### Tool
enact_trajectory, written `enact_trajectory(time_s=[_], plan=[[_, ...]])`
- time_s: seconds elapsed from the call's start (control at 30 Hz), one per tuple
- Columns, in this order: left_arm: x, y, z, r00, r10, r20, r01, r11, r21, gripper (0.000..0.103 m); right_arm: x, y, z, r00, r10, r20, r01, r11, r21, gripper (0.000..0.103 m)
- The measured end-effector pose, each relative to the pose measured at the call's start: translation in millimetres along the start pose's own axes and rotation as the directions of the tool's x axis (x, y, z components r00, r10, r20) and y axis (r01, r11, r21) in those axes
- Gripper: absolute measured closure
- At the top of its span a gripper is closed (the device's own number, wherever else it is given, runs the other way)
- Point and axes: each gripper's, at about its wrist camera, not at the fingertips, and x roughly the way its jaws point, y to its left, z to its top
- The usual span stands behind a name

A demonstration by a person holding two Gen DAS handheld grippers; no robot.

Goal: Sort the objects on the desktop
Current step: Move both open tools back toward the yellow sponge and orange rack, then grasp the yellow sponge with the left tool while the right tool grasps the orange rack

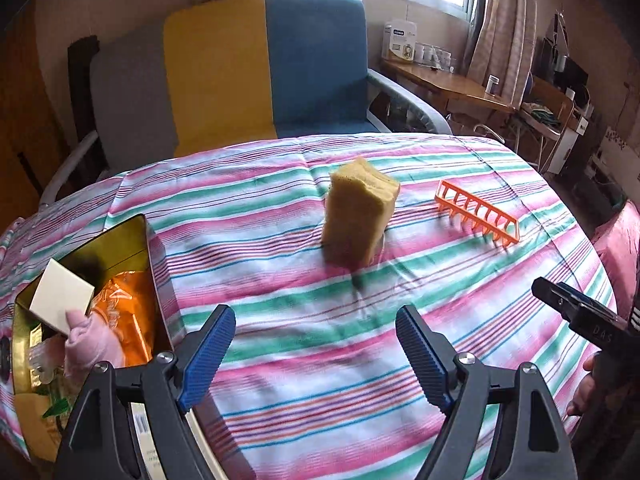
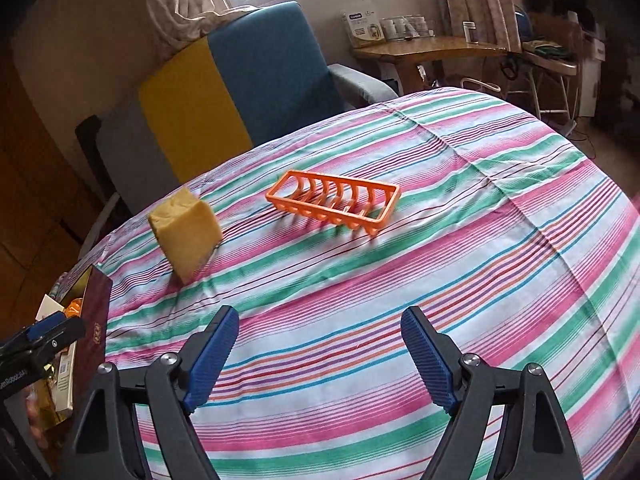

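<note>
Blue ribbed pads of the left gripper [image 1: 315, 332] stand wide apart with nothing between them, over the striped cloth [image 1: 304, 344] that covers the bench. Likewise the right gripper [image 2: 319, 334] has open, empty jaws above the same cloth. Ahead of both, a yellow sponge [image 1: 358, 212] stands on end near the middle of the bench, and an orange plastic rack [image 2: 334, 200] lies just to its right, apart from it. At the bench's left edge sits a gold-lined box [image 1: 116, 240] holding a white card [image 1: 60, 302], orange packaging and a pink toy [image 1: 90, 346].
</note>
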Motion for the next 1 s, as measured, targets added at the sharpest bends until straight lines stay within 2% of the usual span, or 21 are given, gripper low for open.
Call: enact_trajectory(time_s=[0.2, 0.43, 0.6, 0.73, 0.77, 0.83, 0.9, 1.0], plan=[[27.3, -6.2, 46.9, 0.997, -0.071, 0.012, 0.071, 0.997, -0.012, 0.019, 17.3, -12.8, 34.0, 1.000, -0.010, 0.021, 0.009, 1.000, 0.007, 0.016], [79.2, 2.8, 97.7, 0.989, -0.146, -0.009, 0.144, 0.982, -0.119, 0.019, 55.9, -23.2, 88.8, 0.999, -0.012, 0.030, 0.012, 1.000, 0.005, 0.013], [120.9, 11.3, 118.8, 0.980, -0.196, -0.042, 0.183, 0.960, -0.213, 0.019, 98.8, -24.4, 120.9, 1.000, 0.006, -0.028, -0.006, 1.000, 0.006, 0.013], [148.3, 11.9, 119.1, 0.955, -0.281, -0.097, 0.244, 0.928, -0.281, 0.022, 128.3, -19.0, 126.5, 0.996, 0.014, -0.093, -0.015, 1.000, -0.001, 0.013], [151.8, 9.2, 114.7, 0.941, -0.320, -0.111, 0.279, 0.918, -0.283, 0.024, 134.1, -17.2, 125.6, 0.994, 0.020, -0.111, -0.021, 1.000, -0.002, 0.013], [152.7, -0.8, 102.9, 0.925, -0.353, -0.138, 0.311, 0.916, -0.255, 0.026, 140.4, -10.3, 117.7, 0.989, 0.037, -0.146, -0.042, 0.999, -0.029, 0.013], [148.2, -12.0, 87.3, 0.919, -0.364, -0.155, 0.332, 0.922, -0.197, 0.028, 139.0, -1.2, 105.7, 0.988, 0.034, -0.150, -0.046, 0.995, -0.083, 0.013], [130.0, -20.4, 71.4, 0.933, -0.336, -0.129, 0.325, 0.940, -0.103, 0.032, 129.7, 13.0, 85.1, 0.988, 0.030, -0.153, -0.057, 0.983, -0.176, 0.016]])
